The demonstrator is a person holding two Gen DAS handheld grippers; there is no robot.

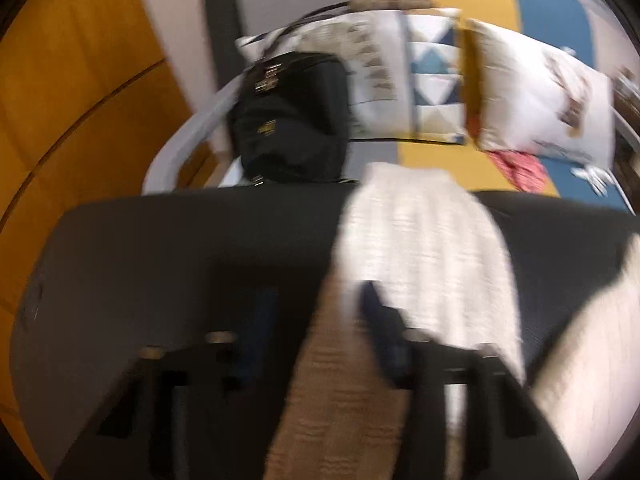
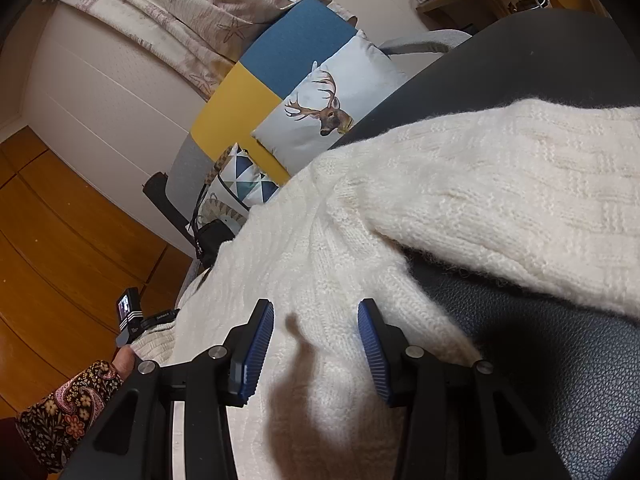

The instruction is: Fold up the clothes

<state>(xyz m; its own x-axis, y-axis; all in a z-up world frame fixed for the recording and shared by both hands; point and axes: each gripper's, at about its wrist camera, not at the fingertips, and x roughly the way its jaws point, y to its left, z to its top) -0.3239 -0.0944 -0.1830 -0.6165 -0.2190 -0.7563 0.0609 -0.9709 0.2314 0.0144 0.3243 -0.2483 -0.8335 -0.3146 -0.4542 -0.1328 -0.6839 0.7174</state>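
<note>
Two tongs work my cream knit sweater (image 2: 460, 184), draped across the black leather seat (image 2: 560, 320). My left tongs (image 1: 316, 332) pinch a blurred strip of knit; right tongs (image 2: 316, 344) stand open astride it. I judge the fold underway; next, close right.

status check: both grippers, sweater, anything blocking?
Left gripper blurred, sweater fabric between its jaws, grip unclear. Right gripper open over sweater, pads not pressing. Sweater spread on black surface, unfolded. Nothing blocking.
</note>
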